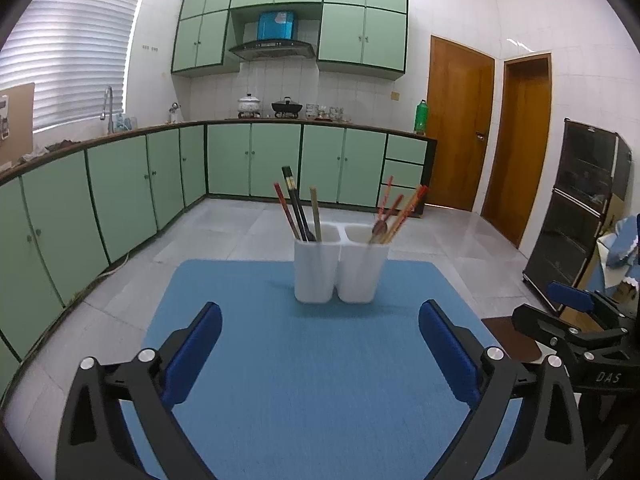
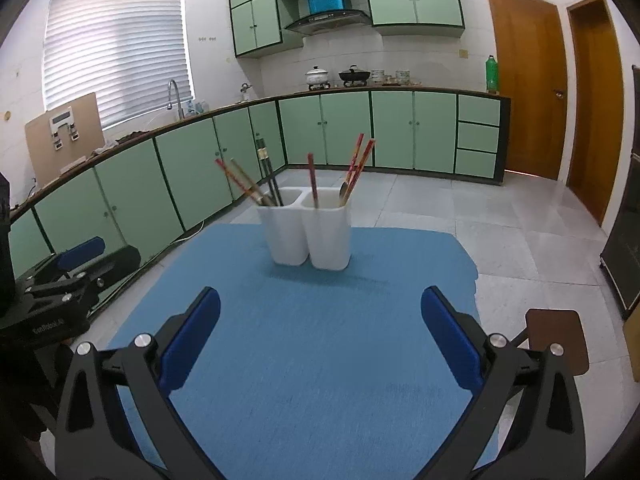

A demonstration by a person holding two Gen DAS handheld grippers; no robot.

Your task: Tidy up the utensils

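A white two-compartment utensil holder (image 1: 340,268) (image 2: 310,236) stands near the far edge of the blue mat (image 1: 304,360) (image 2: 304,344). Its left compartment holds red, black and tan chopsticks (image 1: 298,208) (image 2: 256,188). The right compartment holds red chopsticks (image 1: 400,212) (image 2: 358,164) and a spoon (image 1: 379,227) (image 2: 344,192). My left gripper (image 1: 320,320) is open over the near mat, nothing between its blue pads. My right gripper (image 2: 320,304) is open too and empty, well short of the holder. Each gripper shows at the other view's edge.
Green floor cabinets (image 1: 120,188) run along the left and back under a counter with a sink, pots and a green bottle (image 1: 421,116). Two wooden doors (image 1: 460,120) stand at the right. A dark cabinet (image 1: 580,208) and a brown stool seat (image 2: 558,336) are beside the mat on the right.
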